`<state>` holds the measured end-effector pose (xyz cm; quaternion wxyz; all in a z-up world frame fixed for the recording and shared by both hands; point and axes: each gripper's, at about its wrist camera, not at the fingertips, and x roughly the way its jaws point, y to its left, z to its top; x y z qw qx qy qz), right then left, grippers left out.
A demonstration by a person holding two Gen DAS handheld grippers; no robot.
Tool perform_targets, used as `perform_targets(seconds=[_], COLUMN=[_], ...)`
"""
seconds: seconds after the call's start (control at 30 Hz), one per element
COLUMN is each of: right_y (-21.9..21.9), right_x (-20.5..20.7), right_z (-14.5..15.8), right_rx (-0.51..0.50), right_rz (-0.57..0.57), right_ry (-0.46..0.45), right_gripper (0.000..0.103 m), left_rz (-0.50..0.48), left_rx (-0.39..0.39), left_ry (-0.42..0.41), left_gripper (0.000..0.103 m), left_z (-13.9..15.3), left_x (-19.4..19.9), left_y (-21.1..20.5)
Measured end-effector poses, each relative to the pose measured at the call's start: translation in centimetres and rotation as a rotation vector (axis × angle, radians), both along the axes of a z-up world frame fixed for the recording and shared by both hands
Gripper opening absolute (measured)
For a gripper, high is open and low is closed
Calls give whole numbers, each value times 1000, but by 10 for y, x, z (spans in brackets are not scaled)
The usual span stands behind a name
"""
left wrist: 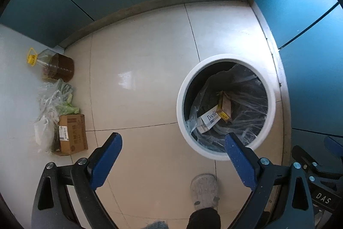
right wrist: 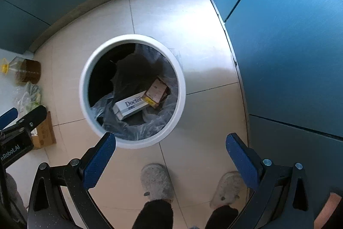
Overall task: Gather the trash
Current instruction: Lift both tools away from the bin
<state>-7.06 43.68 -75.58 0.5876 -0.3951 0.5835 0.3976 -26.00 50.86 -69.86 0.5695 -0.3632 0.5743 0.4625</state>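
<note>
Here, in the left wrist view, the left gripper [left wrist: 172, 140] hangs above the floor with its fingers [left wrist: 106, 161] spread wide and nothing between them, just beside the white bin [left wrist: 182, 119]. Inside the bin, on the dark liner [left wrist: 246, 96], lie a white carton [left wrist: 209, 120] marked "Doctor" and a yellow-edged box [left wrist: 225, 106]. Well away from the bin, against the pale wall, sit an oil bottle [left wrist: 54, 65], crumpled plastic bags [left wrist: 53, 104] and a brown cardboard box [left wrist: 72, 134]; these look like the trash left to collect, so a good next reach goes toward that box, fingers kept wide to span its short side. In the right wrist view, the right gripper [right wrist: 170, 143] is likewise wide apart and empty, at the near rim of the bin [right wrist: 85, 104]. The white carton [right wrist: 130, 107] lies nearly flat, its long axis running from the bin's near-left wall up toward its right, touching the yellow-edged box [right wrist: 155, 92] at that end.
</note>
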Motion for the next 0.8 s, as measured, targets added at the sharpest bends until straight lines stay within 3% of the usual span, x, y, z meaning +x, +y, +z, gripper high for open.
perform_targets(seconds=[0.23,0.57,0.8], right_y=[-17,-58,-94], right_x=[-8,-23,-30], right_z=[81,261,374], right_rx=[37,122,191], right_rz=[-3,28,2], right_ry=[25,5,8], right_gripper=[103,103,103], left_rz=[26,8,-25], left_rx=[15,33,54], left_ry=[-32,-75,-87], left_gripper=[97,97,97], left_z=[84,236,323], left_x=[-13,-23,-25], left_y=[-23,-68,-98])
